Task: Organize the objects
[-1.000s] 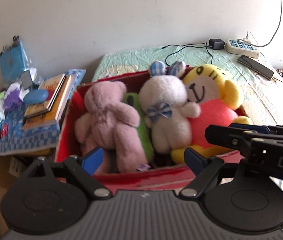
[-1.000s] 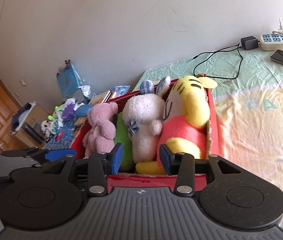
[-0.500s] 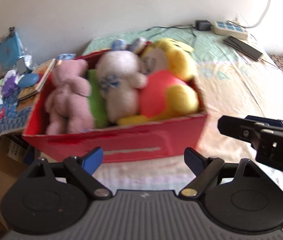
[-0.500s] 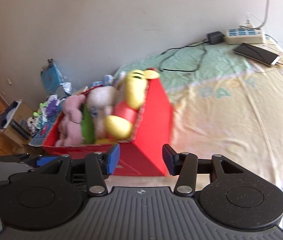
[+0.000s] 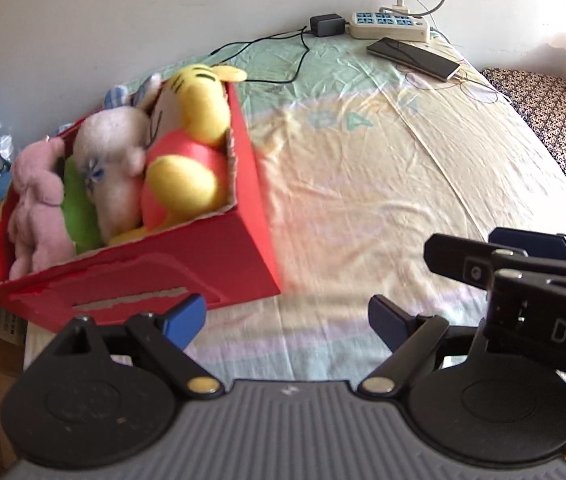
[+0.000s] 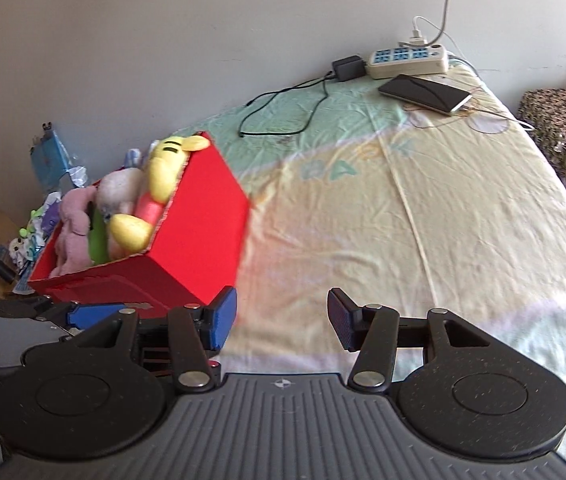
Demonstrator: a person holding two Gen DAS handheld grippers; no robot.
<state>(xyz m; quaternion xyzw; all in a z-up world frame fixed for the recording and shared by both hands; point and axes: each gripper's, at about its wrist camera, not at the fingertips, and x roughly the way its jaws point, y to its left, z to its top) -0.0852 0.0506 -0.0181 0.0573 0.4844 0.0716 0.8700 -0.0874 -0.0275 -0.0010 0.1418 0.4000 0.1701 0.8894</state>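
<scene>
Plush toys [image 5: 123,168] sit packed upright in the red box [image 5: 211,264] (saving room); left gripper [image 5: 287,320] and right gripper [image 6: 281,318] hover wide-jawed, empty.

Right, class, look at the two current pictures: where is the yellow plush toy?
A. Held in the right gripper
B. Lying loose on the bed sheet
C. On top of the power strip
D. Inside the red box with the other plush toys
D: the yellow plush toy sits inside the red box beside the white plush and pink plush; both grippers are open and empty.
</scene>
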